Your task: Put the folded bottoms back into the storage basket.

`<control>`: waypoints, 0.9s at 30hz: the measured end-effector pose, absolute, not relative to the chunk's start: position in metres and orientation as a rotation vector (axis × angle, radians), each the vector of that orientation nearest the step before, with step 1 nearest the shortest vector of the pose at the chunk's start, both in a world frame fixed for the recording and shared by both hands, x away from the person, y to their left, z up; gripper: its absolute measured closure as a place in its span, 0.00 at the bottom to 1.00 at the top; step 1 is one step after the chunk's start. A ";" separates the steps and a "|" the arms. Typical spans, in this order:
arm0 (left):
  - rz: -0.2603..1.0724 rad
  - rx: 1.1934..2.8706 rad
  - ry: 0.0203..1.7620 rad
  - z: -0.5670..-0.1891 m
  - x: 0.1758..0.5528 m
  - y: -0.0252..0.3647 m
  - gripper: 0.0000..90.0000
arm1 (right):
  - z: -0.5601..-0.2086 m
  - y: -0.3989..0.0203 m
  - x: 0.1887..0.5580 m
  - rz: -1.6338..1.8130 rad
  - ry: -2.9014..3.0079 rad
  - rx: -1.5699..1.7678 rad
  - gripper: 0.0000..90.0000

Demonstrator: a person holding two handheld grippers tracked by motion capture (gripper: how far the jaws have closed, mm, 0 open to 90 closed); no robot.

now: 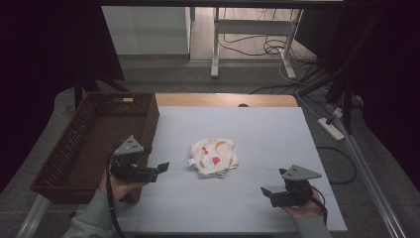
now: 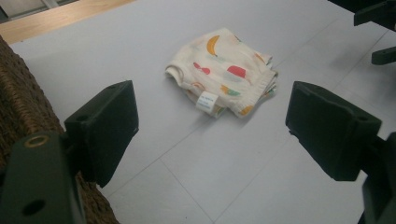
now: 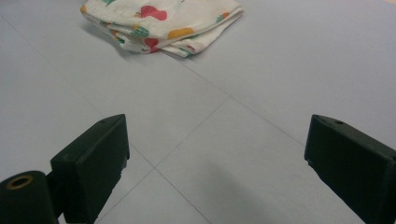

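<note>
The folded cloth [image 1: 214, 157], cream with coloured fruit prints, lies near the middle of the grey table [image 1: 277, 134], its layers stacked and a small white label sticking out at 1 edge. The wicker basket [image 1: 89, 144] stands at the table's left side, well apart from the cloth.

The left gripper [image 1: 161, 167] hovers between basket and cloth with its jaws spread wide and nothing between them; the right gripper [image 1: 266, 192] sits near the table's front right, jaws equally wide and empty, aimed at the cloth.

The main risk appears to be the fold coming undone: a jaw that pinches only the top layer would likely peel it open on the lift. 2 grippers pulling at uneven heights could also drag the bundle across the table, or let it sag and catch on the basket's rim.
</note>
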State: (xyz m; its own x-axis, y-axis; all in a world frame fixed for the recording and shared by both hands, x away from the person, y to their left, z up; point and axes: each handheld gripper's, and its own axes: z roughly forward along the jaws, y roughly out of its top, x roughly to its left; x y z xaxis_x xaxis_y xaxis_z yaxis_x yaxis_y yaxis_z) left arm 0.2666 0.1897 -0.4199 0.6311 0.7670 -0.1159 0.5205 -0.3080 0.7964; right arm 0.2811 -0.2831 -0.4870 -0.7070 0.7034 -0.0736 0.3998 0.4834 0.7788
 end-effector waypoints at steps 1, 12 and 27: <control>0.360 1.989 1.012 -0.420 0.268 0.189 0.18 | -0.487 -0.283 0.281 1.084 2.350 0.922 0.08; 0.357 1.998 1.014 -0.420 0.280 0.179 0.18 | -0.488 -0.283 0.281 1.080 2.353 0.926 0.08; 0.355 2.014 1.028 -0.419 0.302 0.163 0.18 | -0.488 -0.283 0.282 1.074 2.359 0.926 0.08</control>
